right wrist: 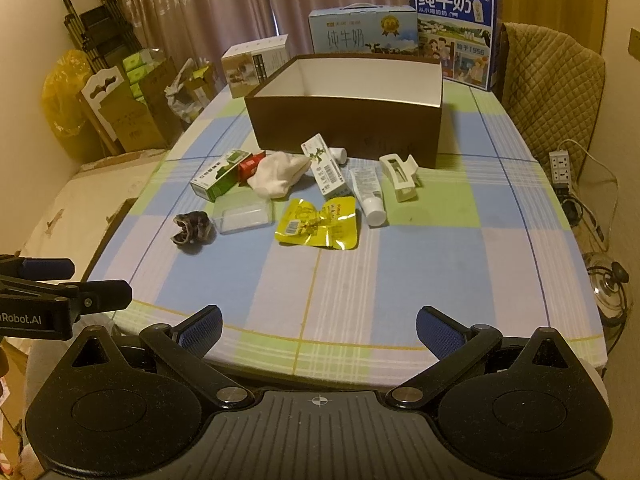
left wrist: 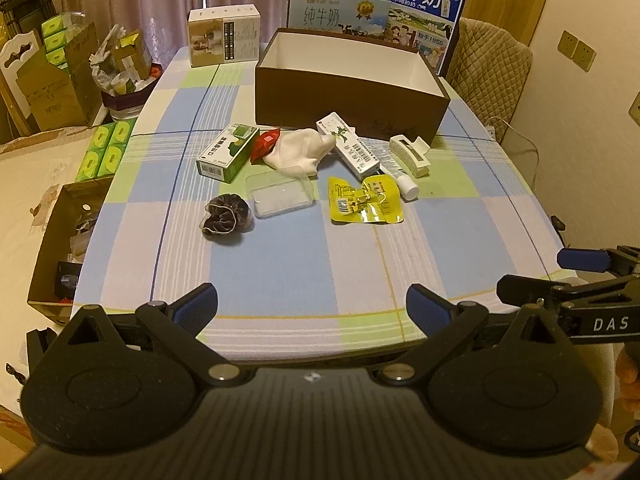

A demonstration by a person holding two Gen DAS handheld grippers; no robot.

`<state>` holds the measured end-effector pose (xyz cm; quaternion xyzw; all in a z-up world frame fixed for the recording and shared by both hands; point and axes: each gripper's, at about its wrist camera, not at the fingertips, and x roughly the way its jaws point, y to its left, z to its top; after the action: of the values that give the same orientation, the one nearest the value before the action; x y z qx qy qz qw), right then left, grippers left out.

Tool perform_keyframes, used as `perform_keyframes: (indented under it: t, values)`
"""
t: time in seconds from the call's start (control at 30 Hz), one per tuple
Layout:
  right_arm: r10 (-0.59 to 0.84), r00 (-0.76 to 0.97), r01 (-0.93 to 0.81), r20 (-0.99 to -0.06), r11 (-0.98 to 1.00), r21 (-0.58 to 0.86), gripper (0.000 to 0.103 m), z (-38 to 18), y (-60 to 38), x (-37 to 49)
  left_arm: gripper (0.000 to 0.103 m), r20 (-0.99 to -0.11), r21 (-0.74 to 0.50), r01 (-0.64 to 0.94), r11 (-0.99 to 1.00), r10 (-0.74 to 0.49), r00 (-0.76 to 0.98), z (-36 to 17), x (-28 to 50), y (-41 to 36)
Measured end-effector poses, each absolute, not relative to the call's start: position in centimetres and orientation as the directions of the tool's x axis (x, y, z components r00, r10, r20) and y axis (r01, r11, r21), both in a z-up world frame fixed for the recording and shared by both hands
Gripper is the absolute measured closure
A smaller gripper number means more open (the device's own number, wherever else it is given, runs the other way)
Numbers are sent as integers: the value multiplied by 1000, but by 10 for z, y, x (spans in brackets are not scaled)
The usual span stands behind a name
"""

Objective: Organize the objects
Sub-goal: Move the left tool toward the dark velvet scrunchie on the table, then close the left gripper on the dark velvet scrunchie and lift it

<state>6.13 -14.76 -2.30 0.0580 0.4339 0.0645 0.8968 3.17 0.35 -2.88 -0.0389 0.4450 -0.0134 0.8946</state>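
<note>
Your left gripper (left wrist: pixel 312 304) and right gripper (right wrist: pixel 319 326) hang at the table's (right wrist: pixel 500 264) near edge, jaws spread, empty. Well ahead: dark scrunchie (left wrist: pixel 227 214), yellow packet (left wrist: pixel 365 200), white sock (left wrist: pixel 301 151). Beyond them, the open brown box (left wrist: pixel 348 100).

Two wrist cameras at the table's near edge, both facing the far end.

Each looked forward along its own spread fingers, well back from the clutter. Both shared the checked table (left wrist: pixel 304 256), the brown box (left wrist: pixel 348 100) ahead and the milk cartons (right wrist: pixel 362 32) beyond; each glimpsed the other gripper at its side.
</note>
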Motion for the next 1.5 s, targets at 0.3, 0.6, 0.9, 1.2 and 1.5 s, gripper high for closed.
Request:
perform_keyframes:
  t: [0.3,0.6,0.9,1.2,1.5]
  values:
    - [176,604,-72,-778,983,166,2,-37,-151,81,4,-805,-69,-25,997,-41,592,-41,49,10]
    - [204,616,-87,-761,978,191,2,-55,-158,105,4,-814,-83,-60,995,-34,579,-61,74,28]
    - [187,626,-49,-757,978,202,2,-77,-178,136,4,-813,-70,-40,997,-34,582,-86,106,47]
    - [163,653,-37,-740,982,184,2,-90,-191,170,5,-820,-29,-16,999,-15,572,-113,146,66]
    - [138,653,-18,-744,986,167,2,-105,-204,222,13,-855,21,1,1000,18,519,-142,189,80]
